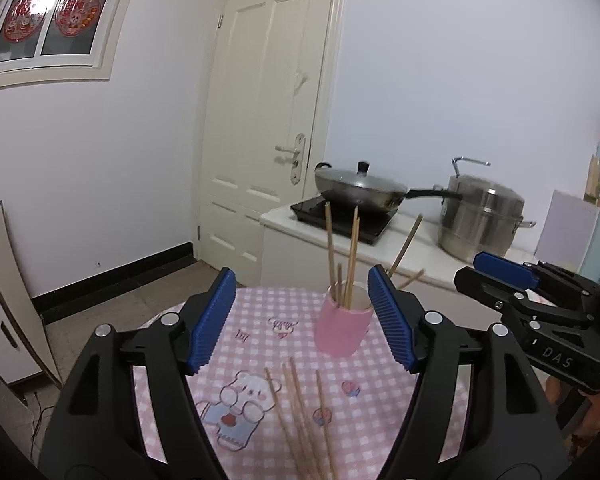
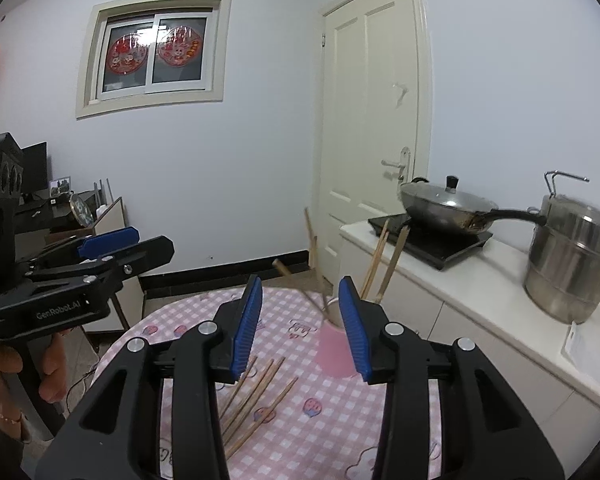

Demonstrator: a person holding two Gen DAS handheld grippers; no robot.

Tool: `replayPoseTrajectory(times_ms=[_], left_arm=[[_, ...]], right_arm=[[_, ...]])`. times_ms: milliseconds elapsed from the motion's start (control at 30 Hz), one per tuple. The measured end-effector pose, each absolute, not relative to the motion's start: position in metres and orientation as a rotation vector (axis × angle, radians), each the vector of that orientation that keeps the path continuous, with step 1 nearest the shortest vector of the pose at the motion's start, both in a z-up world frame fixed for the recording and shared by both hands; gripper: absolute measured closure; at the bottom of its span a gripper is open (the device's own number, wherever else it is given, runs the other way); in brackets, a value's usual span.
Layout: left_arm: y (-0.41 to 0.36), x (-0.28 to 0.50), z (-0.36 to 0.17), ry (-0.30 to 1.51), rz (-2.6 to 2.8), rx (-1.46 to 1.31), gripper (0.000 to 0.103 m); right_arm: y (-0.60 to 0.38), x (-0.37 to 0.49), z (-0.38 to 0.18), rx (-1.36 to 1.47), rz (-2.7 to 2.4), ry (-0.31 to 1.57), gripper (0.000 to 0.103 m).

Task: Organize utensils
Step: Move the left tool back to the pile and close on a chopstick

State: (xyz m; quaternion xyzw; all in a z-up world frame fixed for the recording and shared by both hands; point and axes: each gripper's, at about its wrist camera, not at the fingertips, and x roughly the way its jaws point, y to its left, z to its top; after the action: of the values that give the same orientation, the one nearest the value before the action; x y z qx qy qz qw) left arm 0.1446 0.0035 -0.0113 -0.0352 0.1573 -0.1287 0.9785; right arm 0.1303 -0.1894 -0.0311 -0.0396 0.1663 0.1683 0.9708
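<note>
On tablecloth (image 1: 252,304): loose chopsticks (image 1: 300,412), pink cup (image 1: 342,330)

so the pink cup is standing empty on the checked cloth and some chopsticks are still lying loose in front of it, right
Not quite: the pink cup is not empty. The left wrist view shows several chopsticks standing in it. The rest holds: it stands on the checked cloth, with loose chopsticks lying in front.

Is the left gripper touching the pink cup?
Apart. Left wrist view: left gripper open, empty; pink cup stands beyond its fingertips, tablecloth visible between.
</note>
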Motion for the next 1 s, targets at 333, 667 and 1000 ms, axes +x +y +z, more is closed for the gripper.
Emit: replayPoseTrajectory(times_ms=[333, 667, 1000], left_arm=[[0.025, 0.167, -0.074, 0.517, -0.233, -0.071, 0.034], [0.029, 0.209, -0.148, 0.806, -0.226, -0.103, 0.034], [0.008, 0.255, -0.195, 0.99, -0.241, -0.129, 0.051]], right_arm=[[-0.17, 0.14, -0.085, -0.05, 0.385, 0.477, 0.065], [-0.168, 0.163, -0.137, 0.019, 0.381, 0.65, 0.065], [-0.179, 0.189, -0.174, 0.081, 0.364, 0.784, 0.065]])
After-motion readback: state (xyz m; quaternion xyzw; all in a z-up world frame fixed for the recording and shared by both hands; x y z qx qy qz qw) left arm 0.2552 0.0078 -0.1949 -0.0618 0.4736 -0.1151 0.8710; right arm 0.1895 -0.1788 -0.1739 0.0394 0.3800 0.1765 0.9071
